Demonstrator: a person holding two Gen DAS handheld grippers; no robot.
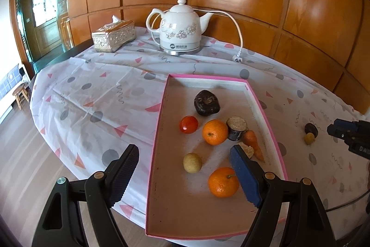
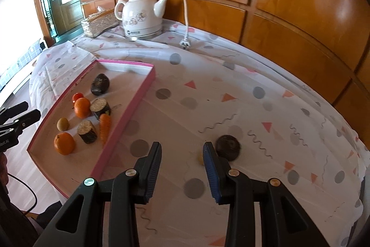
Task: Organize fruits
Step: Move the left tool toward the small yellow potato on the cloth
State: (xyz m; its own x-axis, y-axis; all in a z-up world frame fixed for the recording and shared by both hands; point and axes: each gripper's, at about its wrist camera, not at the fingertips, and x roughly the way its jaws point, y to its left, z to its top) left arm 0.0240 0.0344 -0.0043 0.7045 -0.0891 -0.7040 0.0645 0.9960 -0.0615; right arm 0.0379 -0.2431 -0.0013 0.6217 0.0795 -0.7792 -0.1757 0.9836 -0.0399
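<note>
Table: we see a white tablecloth with grey dots and pink triangles (image 2: 231,94) covering the whole top
Tray: our shallow pink-rimmed cardboard tray (image 1: 161,108) lies on the cloth, left of the right gripper
Kettle: a white ceramic electric kettle with a flower print (image 1: 179,27) stands at the far edge, its white cord and plug (image 1: 238,58) lying just beside it, a silver embossed tissue box (image 1: 113,35) to its left
Left gripper: our left gripper (image 1: 185,166) hangs released over the tray's near half, fingers wide apart, nothing between them
Right gripper: our right gripper (image 2: 182,161) hangs released over bare cloth, fingers apart and gripping nothing
In the tray: two round oranges (image 1: 215,132), a dark lumpy fruit (image 1: 206,102), two dark cut log-like pieces (image 2: 87,132), an orange carrot (image 2: 104,126), a small red tomato (image 1: 188,124), a small yellow-green round fruit (image 1: 192,162)
Outside the tray: a dark round fruit (image 2: 227,147) and a small yellow fruit (image 1: 309,138) touch each other on the cloth, right by our right finger
</note>
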